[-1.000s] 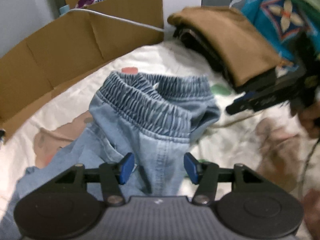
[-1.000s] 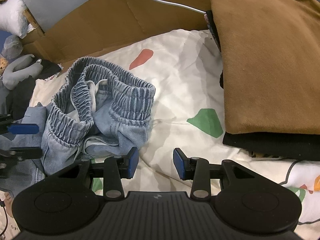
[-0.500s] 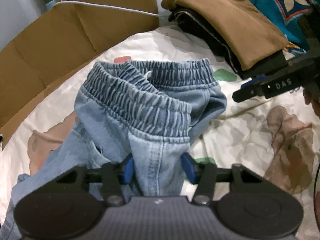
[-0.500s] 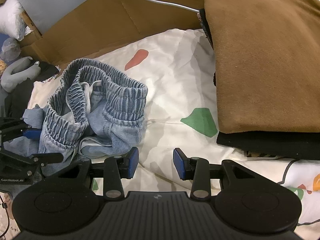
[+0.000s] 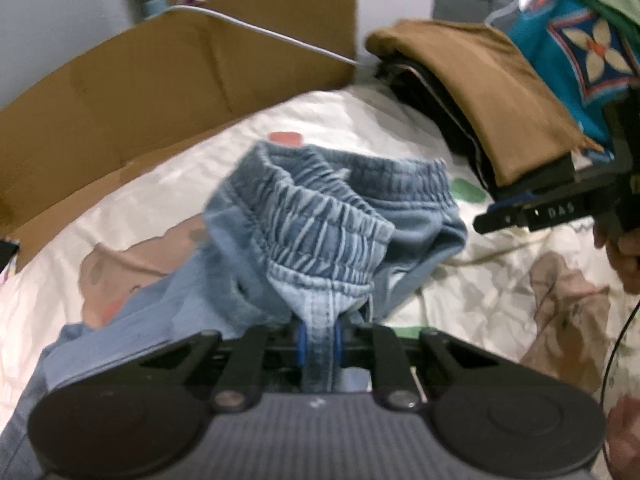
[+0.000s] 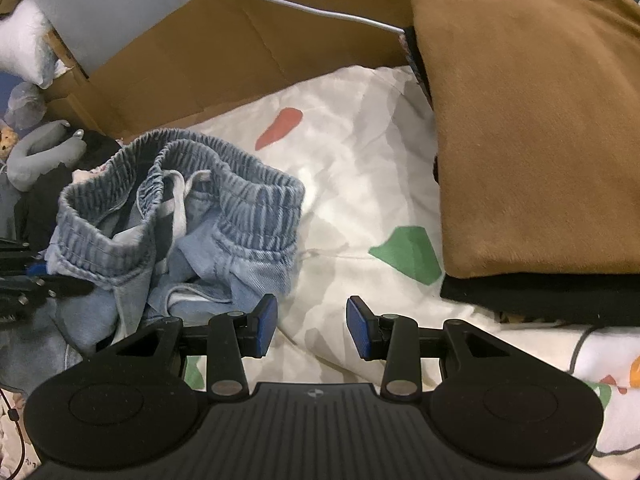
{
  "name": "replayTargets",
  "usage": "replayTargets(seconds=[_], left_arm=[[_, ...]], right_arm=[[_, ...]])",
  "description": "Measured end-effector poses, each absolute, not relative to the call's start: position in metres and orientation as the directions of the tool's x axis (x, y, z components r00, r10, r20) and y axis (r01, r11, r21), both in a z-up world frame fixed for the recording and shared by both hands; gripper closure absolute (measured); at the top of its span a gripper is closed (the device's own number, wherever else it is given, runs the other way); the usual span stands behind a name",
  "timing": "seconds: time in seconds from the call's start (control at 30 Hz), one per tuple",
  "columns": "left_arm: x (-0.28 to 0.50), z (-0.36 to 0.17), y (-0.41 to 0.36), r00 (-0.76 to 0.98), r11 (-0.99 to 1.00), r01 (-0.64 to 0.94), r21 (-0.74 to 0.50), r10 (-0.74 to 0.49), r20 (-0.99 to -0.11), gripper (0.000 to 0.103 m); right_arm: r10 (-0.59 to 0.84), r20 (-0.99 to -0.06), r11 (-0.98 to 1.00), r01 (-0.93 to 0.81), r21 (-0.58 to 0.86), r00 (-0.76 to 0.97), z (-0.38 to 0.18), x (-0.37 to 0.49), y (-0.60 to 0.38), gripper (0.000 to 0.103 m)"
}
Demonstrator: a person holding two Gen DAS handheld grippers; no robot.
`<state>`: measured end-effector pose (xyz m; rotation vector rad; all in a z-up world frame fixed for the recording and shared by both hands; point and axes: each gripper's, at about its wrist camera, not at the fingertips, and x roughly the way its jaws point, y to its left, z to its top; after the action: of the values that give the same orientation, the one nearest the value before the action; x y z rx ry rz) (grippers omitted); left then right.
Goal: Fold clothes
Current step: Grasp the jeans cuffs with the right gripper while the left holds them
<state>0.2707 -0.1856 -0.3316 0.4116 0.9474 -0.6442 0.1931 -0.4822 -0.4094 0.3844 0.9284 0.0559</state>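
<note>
In the left wrist view, the left gripper [image 5: 319, 342] sits at 6 o'clock with its blue pads pinched tight on a fold of the denim jeans [image 5: 320, 232], just below the elastic waistband, so the cloth rises from the claw as a narrow ridge. The jeans lie crumpled on the patterned bedsheet [image 5: 168, 184], the waistband bunched toward the centre and a leg trailing off to 8 o'clock. At 2 o'clock a brown folded garment [image 5: 476, 92] tops a stack of dark clothes, and a flattened cardboard box [image 5: 160, 76] stands along the 10 to 12 o'clock edge. The right gripper [image 5: 532, 212] shows side-on at 3 o'clock, near the jeans but apart from them; its spread cannot be told from here. In the right wrist view, the right gripper [image 6: 312, 328] is at 6 o'clock with its jaws wide apart and nothing between them, hovering over bare bedsheet [image 6: 360, 184]. The jeans [image 6: 180, 224] are heaped at 9 o'clock, waistband gaping upward, their near edge just beside the left-hand blue pad. The brown folded garment [image 6: 532, 128] fills the 1 to 3 o'clock area on a black layer, and the cardboard box [image 6: 248, 48] runs across 11 to 12 o'clock. The left gripper [image 6: 24, 276] peeks in at the 9 o'clock edge against the denim.
</note>
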Motion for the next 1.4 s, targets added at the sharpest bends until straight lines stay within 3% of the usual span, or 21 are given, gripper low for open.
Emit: replayTargets(seconds=[0.97, 1.4], left_arm=[[0.276, -0.319, -0.149, 0.431, 0.790, 0.611, -0.051, -0.386, -0.816, 0.089], [0.276, -0.321, -0.152, 0.426, 0.788, 0.612, -0.068, -0.401, -0.811, 0.090]], right_arm=[[0.249, -0.761, 0.941, 0.036, 0.336, 0.599, -0.450, 0.246, -0.448, 0.058], [0.281, -0.744, 0.940, -0.017, 0.342, 0.605, -0.460, 0.260, -0.452, 0.049]])
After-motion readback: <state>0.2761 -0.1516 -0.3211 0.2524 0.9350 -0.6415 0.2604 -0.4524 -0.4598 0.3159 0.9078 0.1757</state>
